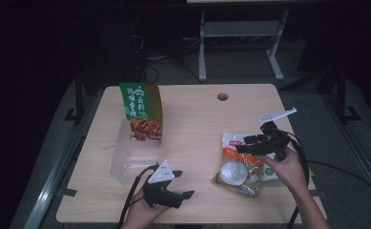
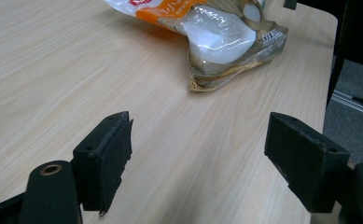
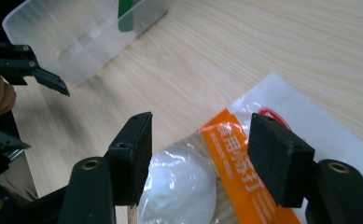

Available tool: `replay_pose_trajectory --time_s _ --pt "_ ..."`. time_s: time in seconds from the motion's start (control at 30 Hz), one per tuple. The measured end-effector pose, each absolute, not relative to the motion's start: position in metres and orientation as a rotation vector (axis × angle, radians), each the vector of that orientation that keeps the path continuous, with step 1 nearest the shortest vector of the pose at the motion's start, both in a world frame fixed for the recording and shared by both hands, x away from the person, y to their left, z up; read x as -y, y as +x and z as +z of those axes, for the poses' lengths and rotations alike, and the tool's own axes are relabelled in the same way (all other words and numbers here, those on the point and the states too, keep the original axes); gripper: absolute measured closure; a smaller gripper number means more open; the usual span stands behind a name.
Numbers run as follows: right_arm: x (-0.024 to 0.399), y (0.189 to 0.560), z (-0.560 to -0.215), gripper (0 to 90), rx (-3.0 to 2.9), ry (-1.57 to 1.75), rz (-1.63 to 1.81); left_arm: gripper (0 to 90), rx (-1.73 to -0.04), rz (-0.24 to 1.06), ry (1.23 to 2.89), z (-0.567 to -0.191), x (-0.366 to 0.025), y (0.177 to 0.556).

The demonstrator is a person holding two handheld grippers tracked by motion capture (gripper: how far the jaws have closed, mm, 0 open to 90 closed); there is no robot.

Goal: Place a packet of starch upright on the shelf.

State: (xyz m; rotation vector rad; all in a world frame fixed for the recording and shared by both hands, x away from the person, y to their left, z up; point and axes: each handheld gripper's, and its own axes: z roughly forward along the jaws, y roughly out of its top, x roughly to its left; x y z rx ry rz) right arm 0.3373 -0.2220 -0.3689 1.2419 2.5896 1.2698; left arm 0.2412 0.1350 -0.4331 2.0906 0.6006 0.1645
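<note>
From above, the right gripper point(image 1: 242, 147) hangs over the upper edge of a food packet point(image 1: 242, 164) lying on the table point(image 1: 197, 124), its jaws apart. Its own view adds the detail: the jaws stand spread just above the packet point(image 3: 226, 163), an orange printed band and a round white lump under clear film showing in the gap between them, with neither pad visibly pressing on it.

The left gripper point(image 1: 185, 183) sits near the table's front edge, jaws wide apart over bare wood; in its own view the same packet point(image 2: 221, 37) lies well ahead of the tips, crumpled at its near corner.

The high view alone gives the layout: a clear plastic box point(image 1: 135, 155) just beyond the left gripper, with a green snack bag point(image 1: 142, 109) standing in its far end.
</note>
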Motion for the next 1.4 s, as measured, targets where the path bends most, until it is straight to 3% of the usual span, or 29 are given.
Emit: replay_pose_trajectory --time_s 0.97,1.27,1.4 --pt "0.29 0.301 -0.414 41.2 -2.52 1.441 1.177 22.4 -0.605 0.158 2.094 -0.435 -0.134 0.243" --pt "0.282 0.312 -0.424 45.8 -2.532 1.468 1.219 22.4 -0.604 0.147 2.101 -0.436 -0.133 0.243" --pt "0.281 0.317 -0.424 52.6 -2.522 1.456 1.292 22.4 -0.602 0.142 2.101 -0.437 -0.132 0.244"
